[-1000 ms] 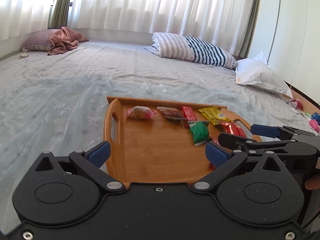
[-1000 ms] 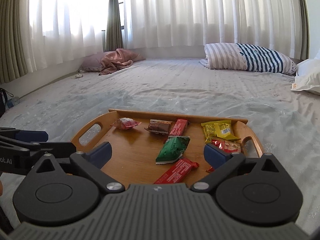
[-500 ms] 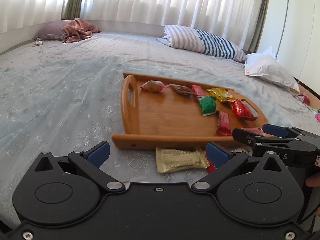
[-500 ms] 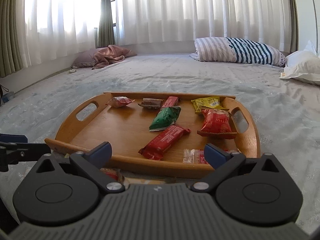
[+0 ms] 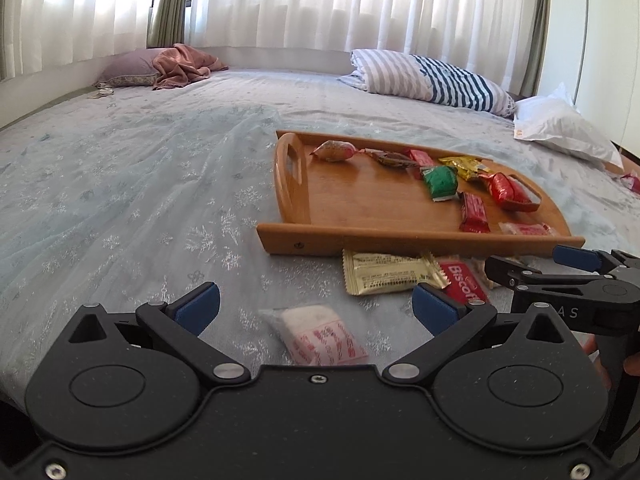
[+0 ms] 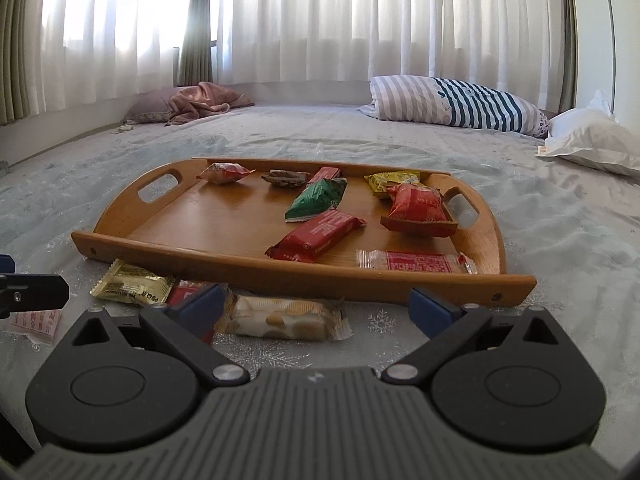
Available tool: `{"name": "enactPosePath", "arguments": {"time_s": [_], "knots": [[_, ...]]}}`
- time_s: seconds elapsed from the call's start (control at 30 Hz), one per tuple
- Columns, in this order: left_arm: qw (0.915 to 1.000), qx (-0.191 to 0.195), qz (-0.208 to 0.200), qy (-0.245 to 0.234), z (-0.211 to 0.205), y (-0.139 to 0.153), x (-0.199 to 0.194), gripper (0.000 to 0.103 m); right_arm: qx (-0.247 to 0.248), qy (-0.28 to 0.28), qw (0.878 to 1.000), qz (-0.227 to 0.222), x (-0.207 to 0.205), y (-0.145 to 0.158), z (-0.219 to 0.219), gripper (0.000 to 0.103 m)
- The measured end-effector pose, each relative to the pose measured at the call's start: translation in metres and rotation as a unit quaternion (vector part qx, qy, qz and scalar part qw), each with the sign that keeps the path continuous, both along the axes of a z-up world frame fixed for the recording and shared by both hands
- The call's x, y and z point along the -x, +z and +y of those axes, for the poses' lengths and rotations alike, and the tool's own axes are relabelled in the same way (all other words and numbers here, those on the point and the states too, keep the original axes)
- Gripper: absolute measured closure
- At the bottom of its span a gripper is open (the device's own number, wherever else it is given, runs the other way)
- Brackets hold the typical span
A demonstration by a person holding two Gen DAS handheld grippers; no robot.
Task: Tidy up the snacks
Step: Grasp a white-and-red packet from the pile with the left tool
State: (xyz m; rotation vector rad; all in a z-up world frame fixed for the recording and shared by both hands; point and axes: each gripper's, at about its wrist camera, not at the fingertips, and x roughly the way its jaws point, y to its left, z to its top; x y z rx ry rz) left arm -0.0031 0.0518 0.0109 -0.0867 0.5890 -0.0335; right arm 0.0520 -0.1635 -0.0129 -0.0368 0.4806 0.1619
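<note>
A wooden tray [image 5: 360, 204] [image 6: 208, 224] lies on the bed and holds several wrapped snacks, among them a green pack [image 5: 440, 182] [image 6: 316, 200] and a red bar [image 6: 316, 236]. Loose on the sheet in front of it lie a gold packet [image 5: 384, 272] [image 6: 128, 284], a red Biscoff packet [image 5: 464, 284], a clear biscuit pack [image 6: 284, 318] and a white sachet with pink print [image 5: 316, 336]. My left gripper [image 5: 316, 308] is open just above the white sachet. My right gripper [image 6: 316, 306] is open over the biscuit pack; it also shows in the left view [image 5: 532, 266].
A striped pillow [image 6: 452, 104] and a white pillow [image 6: 592, 136] lie at the far right. A pink blanket on a pillow [image 5: 176, 68] sits far left under the curtains. Small snacks [image 5: 630, 182] lie at the bed's right edge.
Both grippers have drawn back from over the tray toward the bed's near side. The loose packets in front of the tray have come into view. Both stay open.
</note>
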Motion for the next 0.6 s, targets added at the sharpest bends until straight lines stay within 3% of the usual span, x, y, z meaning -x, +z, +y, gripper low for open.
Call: {"name": "enactPosePath", "arguments": {"time_s": [0.17, 0.27, 0.4, 0.53, 0.6], "knots": [[0.9995, 0.000, 0.030, 0.008, -0.005, -0.014, 0.003, 0.026, 0.018, 0.006, 1.000, -0.001, 0.001, -0.004, 0.008, 0.002], [0.9995, -0.019, 0.022, 0.015, -0.010, -0.017, 0.008, 0.034, 0.019, 0.008, 1.000, 0.003, 0.001, -0.005, 0.010, 0.005], [0.9993, -0.025, 0.021, 0.015, -0.012, -0.016, 0.007, 0.044, 0.005, 0.003, 1.000, 0.013, -0.001, -0.006, 0.009, 0.016], [0.9995, -0.023, 0.020, 0.008, -0.012, -0.015, 0.008, 0.065, -0.004, 0.003, 1.000, 0.021, 0.000, -0.008, 0.009, 0.026], [0.9994, -0.026, 0.019, 0.007, -0.012, -0.014, 0.008, 0.068, -0.001, 0.005, 1.000, 0.018, 0.002, -0.007, 0.010, 0.031]]}}
